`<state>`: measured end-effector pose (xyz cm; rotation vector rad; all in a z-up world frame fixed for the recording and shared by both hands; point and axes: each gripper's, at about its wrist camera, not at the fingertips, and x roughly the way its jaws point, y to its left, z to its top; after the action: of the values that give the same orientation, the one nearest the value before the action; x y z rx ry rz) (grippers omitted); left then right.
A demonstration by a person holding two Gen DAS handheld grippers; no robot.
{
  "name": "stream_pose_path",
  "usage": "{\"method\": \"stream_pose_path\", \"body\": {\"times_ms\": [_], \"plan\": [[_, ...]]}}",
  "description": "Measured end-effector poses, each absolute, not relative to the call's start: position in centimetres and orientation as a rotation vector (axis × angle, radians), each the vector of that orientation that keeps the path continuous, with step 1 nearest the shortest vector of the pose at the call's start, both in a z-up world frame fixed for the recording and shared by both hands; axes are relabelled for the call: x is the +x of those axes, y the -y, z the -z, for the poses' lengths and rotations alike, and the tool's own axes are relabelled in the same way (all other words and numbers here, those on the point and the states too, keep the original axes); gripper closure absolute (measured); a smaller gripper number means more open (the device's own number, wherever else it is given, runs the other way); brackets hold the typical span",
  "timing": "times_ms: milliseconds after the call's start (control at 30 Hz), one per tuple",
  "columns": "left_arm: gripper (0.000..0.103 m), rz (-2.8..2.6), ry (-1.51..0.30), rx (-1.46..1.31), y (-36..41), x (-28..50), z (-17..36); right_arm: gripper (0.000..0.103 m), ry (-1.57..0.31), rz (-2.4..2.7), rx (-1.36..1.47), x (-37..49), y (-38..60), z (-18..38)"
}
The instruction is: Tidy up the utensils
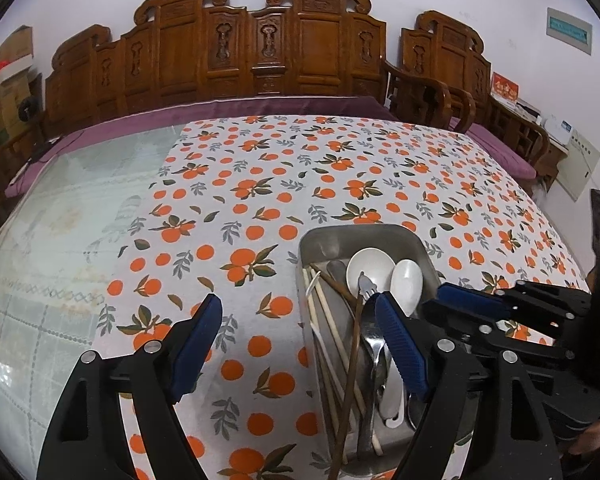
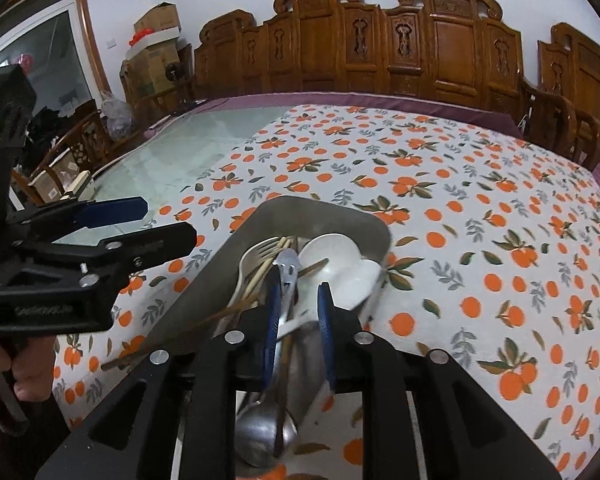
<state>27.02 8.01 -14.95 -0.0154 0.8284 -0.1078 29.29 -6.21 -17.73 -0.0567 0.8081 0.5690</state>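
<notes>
Utensils are piled in the tray (image 2: 204,276) on the surface. The right tongs (image 2: 298,320) are parted narrowly around a metal handle (image 2: 286,276), apparently without pressing it. The left tongs (image 1: 300,344) are held wide open, empty. Chopsticks (image 1: 332,344) could be dragged out if the tangled handle is lifted.

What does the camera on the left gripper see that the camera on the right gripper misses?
Only the left wrist view shows the framed notice on the wall and the red box beyond the armchair.

Only the right wrist view shows the window, the stacked cardboard boxes, and the hand gripping the left gripper's handle.

Both show the steel tray of spoons, forks and chopsticks on the orange-print tablecloth, the carved wooden bench, and each other's gripper: the left gripper spread wide, the right gripper over the tray.
</notes>
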Motion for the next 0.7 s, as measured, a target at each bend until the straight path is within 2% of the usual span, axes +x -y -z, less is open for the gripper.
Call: {"method": "stream_pose_path", "body": {"times_ms": [133,467,567,700], "plan": [[0.026,0.111,-0.828,-0.010,-7.5,27.1,15.0,0.082,-0.785,-0.553,-0.072,28.7,7.3,17.0],[0.012,0.105,-0.807,-0.019,-6.6,26.3,14.3,0.082,-0.748,-0.515,-0.068,26.8,10.2,15.5],[0.011,0.103,-0.802,-0.018,-6.3,25.8,13.9,0.076,-0.739,-0.498,-0.058,26.1,11.2,15.1],[0.009,0.101,-0.787,0.001,-5.4,24.8,12.9,0.076,-0.736,-0.475,-0.045,25.1,12.7,14.5]]}}
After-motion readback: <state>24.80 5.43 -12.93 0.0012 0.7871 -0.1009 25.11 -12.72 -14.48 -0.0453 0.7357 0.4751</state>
